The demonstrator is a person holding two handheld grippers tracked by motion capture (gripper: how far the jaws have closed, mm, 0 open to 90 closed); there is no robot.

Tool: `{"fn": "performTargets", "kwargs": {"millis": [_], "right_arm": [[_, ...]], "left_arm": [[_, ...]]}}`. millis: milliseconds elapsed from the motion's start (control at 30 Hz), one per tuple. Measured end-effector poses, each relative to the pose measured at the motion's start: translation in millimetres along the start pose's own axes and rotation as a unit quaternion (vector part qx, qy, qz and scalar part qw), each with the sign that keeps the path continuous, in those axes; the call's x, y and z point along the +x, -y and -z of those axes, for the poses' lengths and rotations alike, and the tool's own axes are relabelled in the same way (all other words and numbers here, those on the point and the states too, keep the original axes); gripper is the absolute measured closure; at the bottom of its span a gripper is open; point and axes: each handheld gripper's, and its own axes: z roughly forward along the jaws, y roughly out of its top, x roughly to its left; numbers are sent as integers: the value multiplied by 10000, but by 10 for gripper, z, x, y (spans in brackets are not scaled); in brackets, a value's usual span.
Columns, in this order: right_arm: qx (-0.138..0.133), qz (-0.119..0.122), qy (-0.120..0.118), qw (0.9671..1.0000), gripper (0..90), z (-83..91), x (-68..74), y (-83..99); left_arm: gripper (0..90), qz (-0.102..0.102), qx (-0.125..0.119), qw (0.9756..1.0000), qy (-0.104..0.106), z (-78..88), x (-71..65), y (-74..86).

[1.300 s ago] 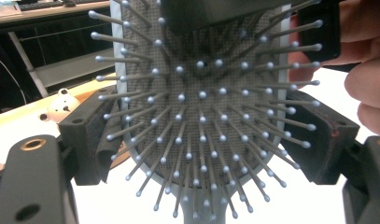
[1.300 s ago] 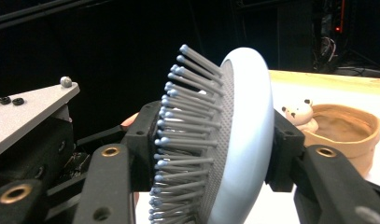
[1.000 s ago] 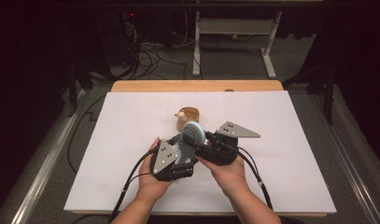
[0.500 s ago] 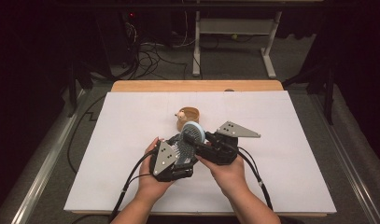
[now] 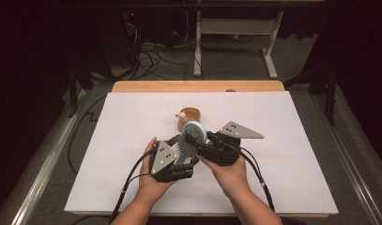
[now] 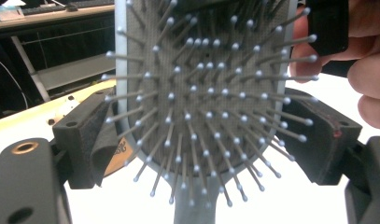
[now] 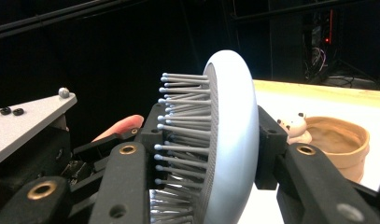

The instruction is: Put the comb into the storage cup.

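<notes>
Table: a white sheet [image 5: 132, 140] covers the wooden table [image 5: 198, 86], whose far edge stays bare.
Room: dark, with grey floor, black cables [image 5: 146, 51] and a white metal frame [image 5: 235, 28] behind the table.
Brush: the pale blue paddle hairbrush with grey pins [image 5: 191, 140] is held above the sheet, between both grippers.
Left gripper [image 6: 197, 140]: jaws have just been opening; their pads stand beside the brush edges, whether touching I cannot tell.
Right gripper [image 7: 211, 149]: clamped on the brush head, front and back.
Bowl: a small tan bowl with a white animal figure [image 5: 188, 116] stands just behind.
</notes>
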Motion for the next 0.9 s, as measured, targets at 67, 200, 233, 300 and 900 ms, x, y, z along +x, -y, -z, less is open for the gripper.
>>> {"fn": "performTargets", "kwargs": {"millis": [67,200,233,300,900], "right_arm": [[-18,-18,5,10000,592,8,-12,-9],[-44,-8,56,10000,591,26,-39,-26],[-56,18,75,10000,591,30,-44,-30],[-80,49,121,9999,591,39,-56,-36],[-266,257,411,9985,590,193,-194,-124]], "left_arm": [[174,1,15,10000,-4,3,4,8],[158,80,60,9999,42,5,26,28],[153,95,88,9999,34,6,36,34],[149,153,74,9998,46,9,45,46],[24,178,401,9990,114,57,131,137]]}}
